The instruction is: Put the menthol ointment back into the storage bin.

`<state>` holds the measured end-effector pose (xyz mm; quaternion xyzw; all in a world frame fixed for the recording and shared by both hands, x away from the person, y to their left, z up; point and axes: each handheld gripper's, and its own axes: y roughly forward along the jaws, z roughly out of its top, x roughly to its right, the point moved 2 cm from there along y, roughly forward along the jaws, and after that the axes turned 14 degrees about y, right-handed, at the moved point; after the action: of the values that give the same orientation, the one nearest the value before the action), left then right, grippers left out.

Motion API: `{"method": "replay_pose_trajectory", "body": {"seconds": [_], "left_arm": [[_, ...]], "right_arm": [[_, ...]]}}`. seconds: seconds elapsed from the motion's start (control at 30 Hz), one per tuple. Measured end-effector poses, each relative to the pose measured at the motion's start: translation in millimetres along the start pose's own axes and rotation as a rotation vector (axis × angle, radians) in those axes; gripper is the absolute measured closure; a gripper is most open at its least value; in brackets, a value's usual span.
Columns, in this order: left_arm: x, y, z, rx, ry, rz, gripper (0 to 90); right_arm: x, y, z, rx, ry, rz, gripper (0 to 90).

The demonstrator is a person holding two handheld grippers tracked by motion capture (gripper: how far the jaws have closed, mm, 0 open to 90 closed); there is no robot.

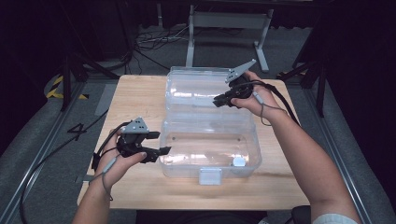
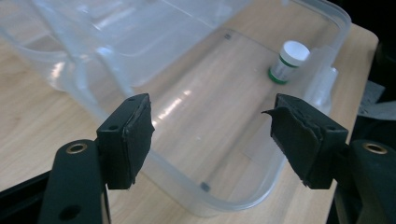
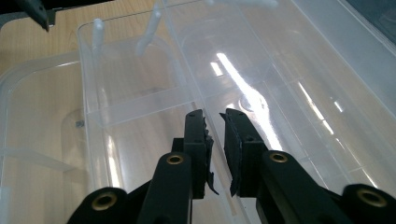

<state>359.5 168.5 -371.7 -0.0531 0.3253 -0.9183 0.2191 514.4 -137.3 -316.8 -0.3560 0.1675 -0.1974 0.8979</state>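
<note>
My left gripper (image 1: 156, 143): jaws spread wide, holding nothing, just beside the left end wall of the clear plastic box (image 1: 210, 149). Box: open, on the wooden table (image 1: 140, 98), its base ahead of my left jaws. Small white-capped vial (image 2: 288, 61): upright inside the base, at the corner farthest from my left gripper. Lid (image 1: 196, 88): hinged back, beyond the base. My right gripper (image 1: 219, 101): jaws nearly together with a narrow gap, gripping nothing, over the lid's inner face.
</note>
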Motion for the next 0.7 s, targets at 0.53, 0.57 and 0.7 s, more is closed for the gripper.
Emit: {"method": "replay_pose_trajectory", "body": {"seconds": [0.53,0.57,0.7], "left_arm": [[29.0,44.1,-11.8,-0.012,0.054,-0.134,35.5],[29.5,45.2,-11.6,-0.016,0.061,-0.138,35.7],[32.5,49.8,-12.1,-0.030,0.076,-0.153,38.5]], "right_arm": [[-0.2,0.2,0.0,0.000,0.005,-0.004,79.6],[-0.2,0.1,-0.1,0.001,0.004,-0.004,79.5],[0.2,-0.2,-0.6,0.002,0.004,-0.003,79.5]]}}
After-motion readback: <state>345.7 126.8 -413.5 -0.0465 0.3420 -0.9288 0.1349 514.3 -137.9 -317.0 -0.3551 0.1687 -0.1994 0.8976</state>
